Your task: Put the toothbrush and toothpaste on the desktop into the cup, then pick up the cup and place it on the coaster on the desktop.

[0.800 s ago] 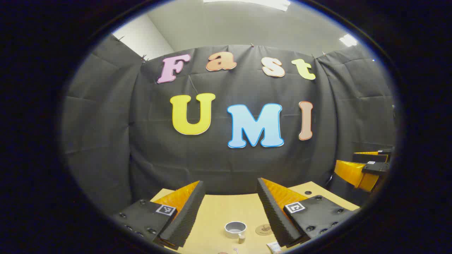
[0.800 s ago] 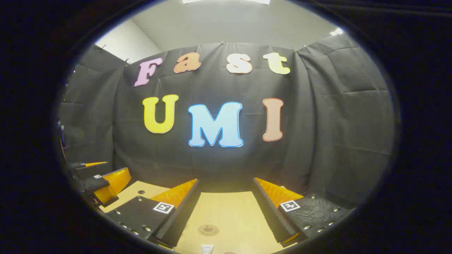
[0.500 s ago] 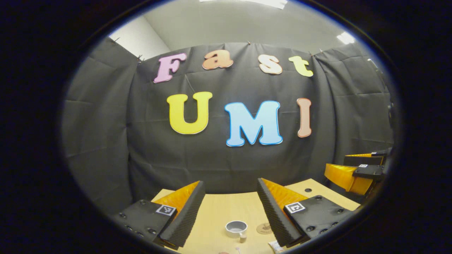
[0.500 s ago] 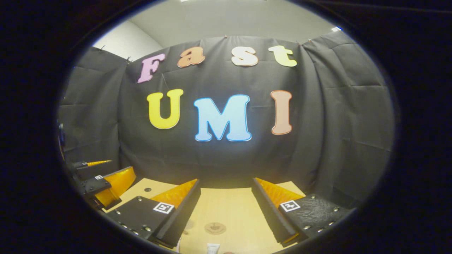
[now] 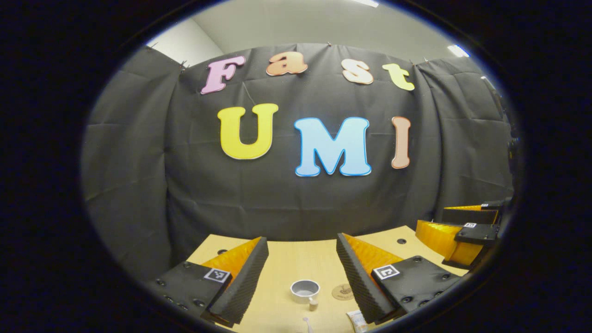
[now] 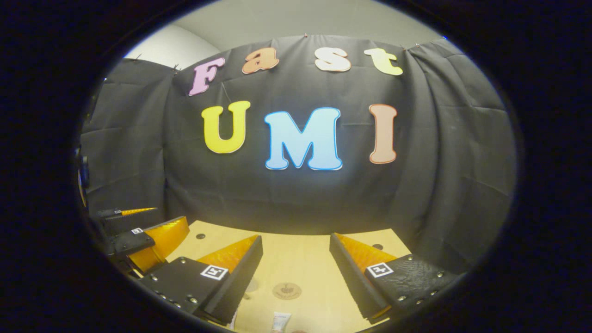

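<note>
A small grey cup (image 5: 305, 289) with a handle stands upright on the wooden desktop (image 5: 286, 259), low between the fingers of my left gripper (image 5: 301, 238), which is open and well above and short of it. Just to the cup's right lies a round brown coaster (image 5: 343, 292). A toothpaste tube (image 5: 357, 320) and the tip of a toothbrush (image 5: 305, 320) peek in at the bottom edge. My right gripper (image 6: 296, 237) is open over the desktop (image 6: 300, 259), with the coaster (image 6: 286, 291) and the toothpaste tube (image 6: 280, 320) below it.
Black cloth walls close the desk off at the back and sides. The other gripper hangs at the side of each view: the right gripper (image 5: 462, 236) and the left gripper (image 6: 143, 233). Small dark holes dot the desk's far corners.
Both views have tipped downward, so more of the desktop shows and the wall has slid up. The cup, coaster and toothpaste sit a little higher in view. Both grippers stay open.
</note>
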A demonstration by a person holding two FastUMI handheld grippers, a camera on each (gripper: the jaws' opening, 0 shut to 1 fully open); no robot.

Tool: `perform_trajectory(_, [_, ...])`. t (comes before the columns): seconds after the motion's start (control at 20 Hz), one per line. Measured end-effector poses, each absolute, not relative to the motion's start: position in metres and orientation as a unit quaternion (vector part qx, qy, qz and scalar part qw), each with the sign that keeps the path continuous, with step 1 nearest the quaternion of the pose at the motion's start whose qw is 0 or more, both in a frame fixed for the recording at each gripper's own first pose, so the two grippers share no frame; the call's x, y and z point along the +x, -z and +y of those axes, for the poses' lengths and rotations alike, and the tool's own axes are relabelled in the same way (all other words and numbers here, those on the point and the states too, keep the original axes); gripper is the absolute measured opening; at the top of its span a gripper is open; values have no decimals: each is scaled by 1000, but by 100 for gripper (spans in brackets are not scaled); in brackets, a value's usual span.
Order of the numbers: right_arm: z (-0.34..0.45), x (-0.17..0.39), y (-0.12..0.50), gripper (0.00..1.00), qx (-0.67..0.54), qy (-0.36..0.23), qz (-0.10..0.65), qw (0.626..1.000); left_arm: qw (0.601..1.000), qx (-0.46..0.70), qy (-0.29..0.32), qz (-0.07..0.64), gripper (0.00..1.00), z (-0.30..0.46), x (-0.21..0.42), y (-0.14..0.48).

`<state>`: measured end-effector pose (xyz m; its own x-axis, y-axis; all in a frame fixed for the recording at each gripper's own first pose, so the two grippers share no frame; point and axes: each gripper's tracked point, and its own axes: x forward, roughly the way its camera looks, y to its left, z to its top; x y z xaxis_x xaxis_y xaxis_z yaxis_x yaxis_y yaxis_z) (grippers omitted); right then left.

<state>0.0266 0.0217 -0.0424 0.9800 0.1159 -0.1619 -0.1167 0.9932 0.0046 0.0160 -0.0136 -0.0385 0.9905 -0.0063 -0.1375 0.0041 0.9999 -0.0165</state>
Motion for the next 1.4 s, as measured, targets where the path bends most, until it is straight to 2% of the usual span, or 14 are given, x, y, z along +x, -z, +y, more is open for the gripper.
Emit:
perform_trajectory(0.2, [23, 30, 67, 94, 7, -64, 123, 990, 994, -13, 4, 106, 96, -16, 19, 68])
perform_trajectory(0.75, [35, 28, 154, 94, 23, -80, 261, 962, 969, -44, 15, 243, 96, -27, 4, 200])
perform_trajectory(0.8, [36, 28, 161, 94, 24, -80, 271, 959, 966, -42, 13, 254, 100, -27, 3, 211])
perform_trajectory(0.9, [36, 26, 176, 94, 25, -79, 291, 953, 960, -41, 14, 277, 97, -26, 2, 232])
perform_trajectory(1.1, [40, 16, 213, 95, 31, -80, 352, 932, 940, -58, 19, 337, 97, -29, 0, 281])
perform_trajectory(1.15, [41, 13, 225, 92, 32, -81, 369, 925, 933, -60, 22, 353, 96, -30, -4, 297])
perform_trajectory(1.2, [43, 8, 238, 98, 35, -83, 385, 918, 927, -60, 24, 368, 97, -29, -10, 312])
perform_trajectory(1.4, [46, -2, 279, 95, 44, -84, 437, 895, 904, -60, 22, 424, 97, -26, -23, 357])
